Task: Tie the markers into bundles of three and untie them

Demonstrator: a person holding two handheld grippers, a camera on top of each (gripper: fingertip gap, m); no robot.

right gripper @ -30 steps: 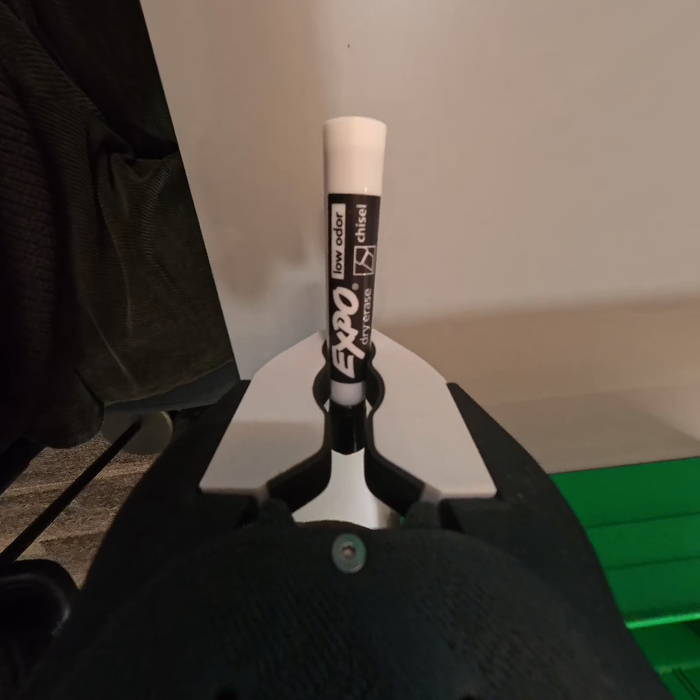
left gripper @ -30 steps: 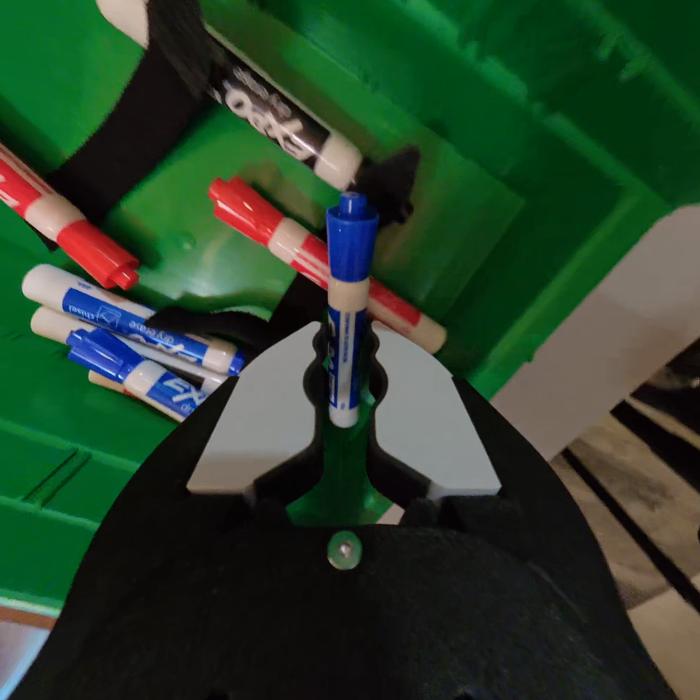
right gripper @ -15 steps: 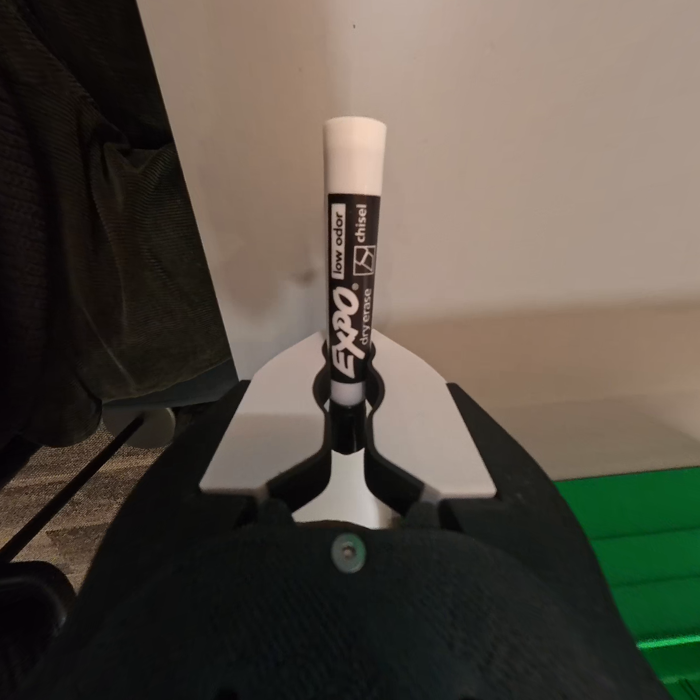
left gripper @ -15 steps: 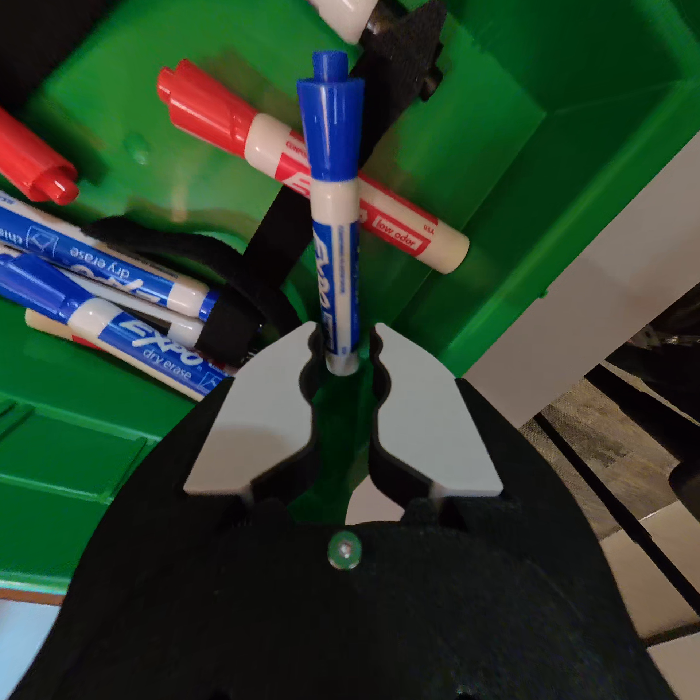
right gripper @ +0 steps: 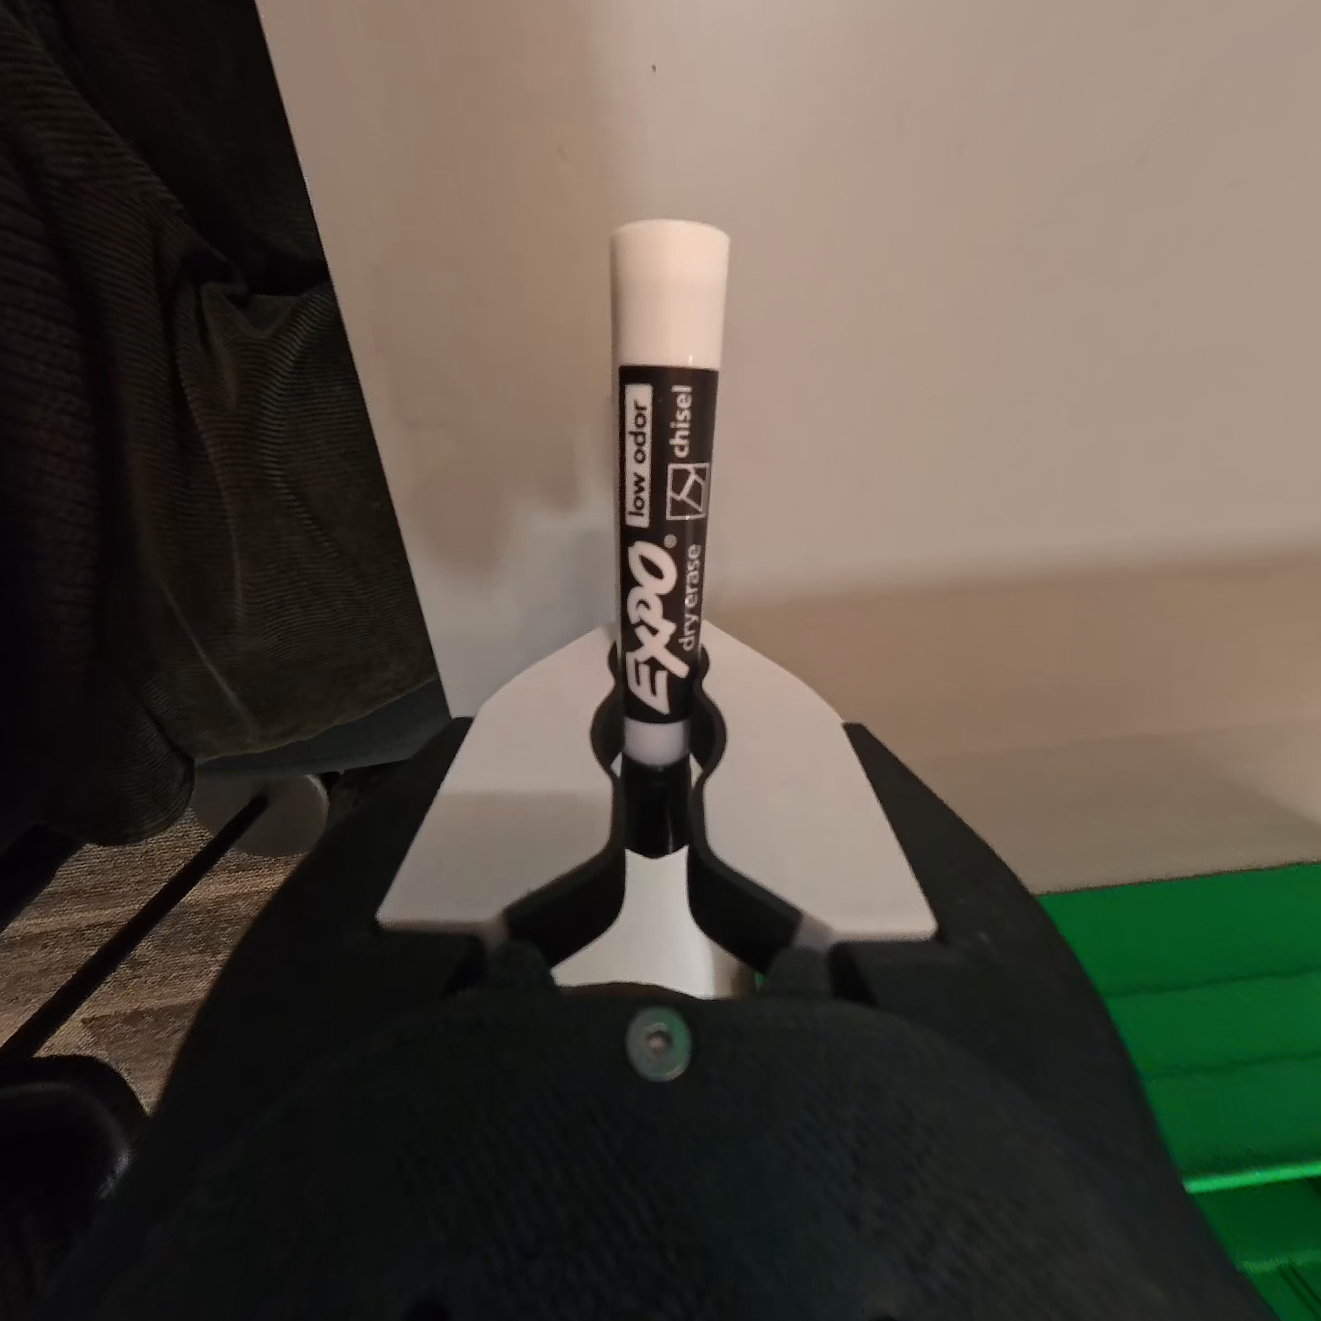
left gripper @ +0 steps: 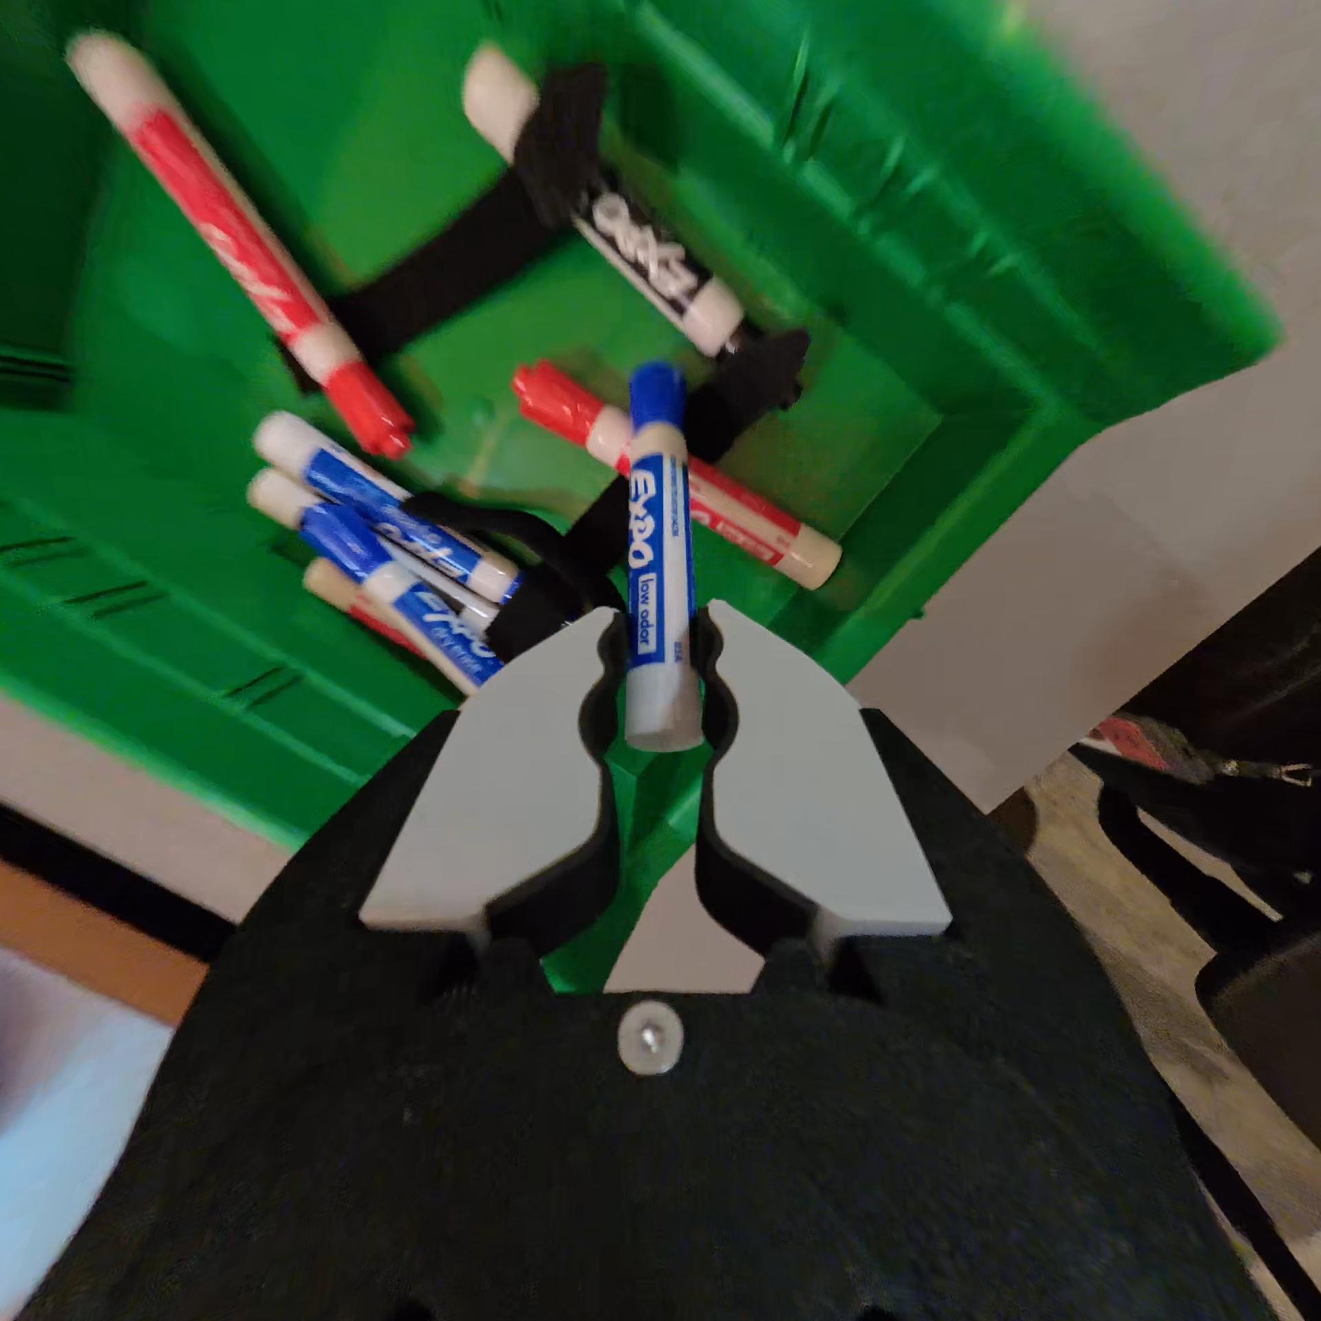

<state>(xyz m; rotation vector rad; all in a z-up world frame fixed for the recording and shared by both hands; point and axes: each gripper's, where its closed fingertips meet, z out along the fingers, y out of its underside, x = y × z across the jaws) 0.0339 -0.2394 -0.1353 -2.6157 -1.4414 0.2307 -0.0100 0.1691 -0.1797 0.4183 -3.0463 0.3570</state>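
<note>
Green bin (left gripper: 929, 236) below, blue marker (left gripper: 659, 543) between parted left tongs (left gripper: 657, 643).

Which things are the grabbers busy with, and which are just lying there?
In the grippers:
- left gripper, jaws apart around a blue marker
- right gripper, jaws shut on a black marker

Lying in the green bin:
- far red marker
- near red marker
- blue marker pile
- spare black marker
- black strap
</note>
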